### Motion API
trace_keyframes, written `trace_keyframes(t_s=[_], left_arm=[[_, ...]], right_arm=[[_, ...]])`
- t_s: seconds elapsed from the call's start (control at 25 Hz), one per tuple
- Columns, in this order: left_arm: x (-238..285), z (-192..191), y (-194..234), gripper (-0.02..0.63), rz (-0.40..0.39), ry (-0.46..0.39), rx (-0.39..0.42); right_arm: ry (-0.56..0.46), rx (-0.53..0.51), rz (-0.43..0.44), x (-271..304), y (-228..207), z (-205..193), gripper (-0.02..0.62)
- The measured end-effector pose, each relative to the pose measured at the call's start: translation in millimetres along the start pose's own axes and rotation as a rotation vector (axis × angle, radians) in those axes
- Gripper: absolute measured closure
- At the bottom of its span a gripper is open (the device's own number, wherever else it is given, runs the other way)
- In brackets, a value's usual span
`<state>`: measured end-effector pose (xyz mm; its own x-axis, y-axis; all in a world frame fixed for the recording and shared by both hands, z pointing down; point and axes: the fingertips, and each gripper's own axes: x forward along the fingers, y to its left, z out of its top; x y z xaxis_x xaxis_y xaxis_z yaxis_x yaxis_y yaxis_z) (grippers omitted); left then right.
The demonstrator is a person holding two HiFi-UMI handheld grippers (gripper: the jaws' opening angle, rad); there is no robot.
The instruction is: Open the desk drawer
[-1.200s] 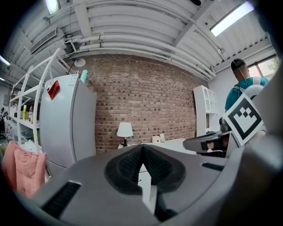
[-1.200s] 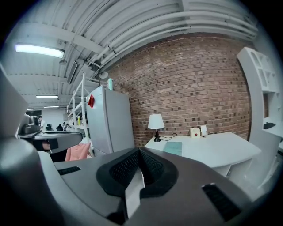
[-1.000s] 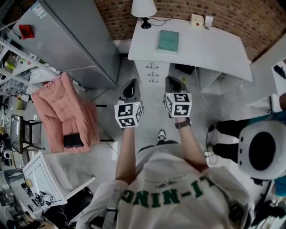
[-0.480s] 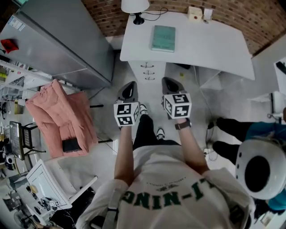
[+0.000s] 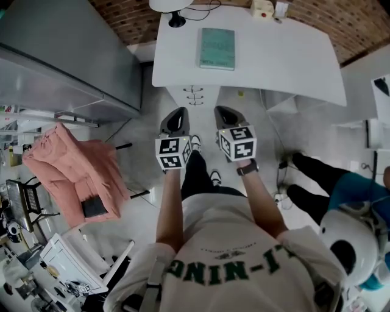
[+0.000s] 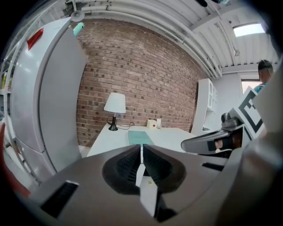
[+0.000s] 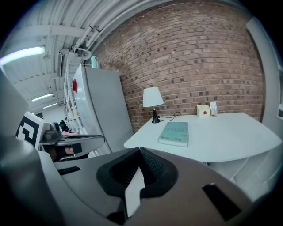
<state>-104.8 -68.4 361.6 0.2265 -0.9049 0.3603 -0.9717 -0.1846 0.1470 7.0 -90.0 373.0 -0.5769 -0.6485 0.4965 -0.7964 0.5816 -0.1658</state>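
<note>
The white desk (image 5: 286, 61) stands ahead with a teal book (image 5: 216, 49) on it. Under its left end is a drawer stack (image 5: 194, 96) with three small handles, all drawers closed. My left gripper (image 5: 176, 116) and right gripper (image 5: 223, 113) hang side by side in the air, short of the drawers and touching nothing. Both are shut and empty. In the left gripper view the shut jaws (image 6: 141, 152) point at the desk top (image 6: 177, 139) and the book (image 6: 139, 137). From the right gripper (image 7: 139, 150) I see the book (image 7: 174, 133).
A tall grey cabinet (image 5: 67, 61) flanks the desk on the left. A pink padded chair (image 5: 73, 170) stands at the left. Another person's legs (image 5: 317, 183) are at the right. A lamp (image 7: 153, 99) and a small white box (image 5: 263, 9) sit at the desk's back edge.
The person has stepped toward the desk, which now lies closer in the head view. Both grippers moved forward and down, still shut and side by side.
</note>
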Motion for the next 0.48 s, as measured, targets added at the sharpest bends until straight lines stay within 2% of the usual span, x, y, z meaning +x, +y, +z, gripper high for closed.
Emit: trace_keyframes(t_s=[0.24,0.48], left_arm=[[37.2,-38.6,22.2,0.606,-0.023,0.092,-0.057],[63.7,-73.3,49.8,0.606,0.004,0.142,-0.146]], right_arm=[[0.041,0.06,-0.019,43.6,-14.5,-27.2,0.6],[0.083,0.129,-0.033,76.5,-23.4,-53.4,0.6]])
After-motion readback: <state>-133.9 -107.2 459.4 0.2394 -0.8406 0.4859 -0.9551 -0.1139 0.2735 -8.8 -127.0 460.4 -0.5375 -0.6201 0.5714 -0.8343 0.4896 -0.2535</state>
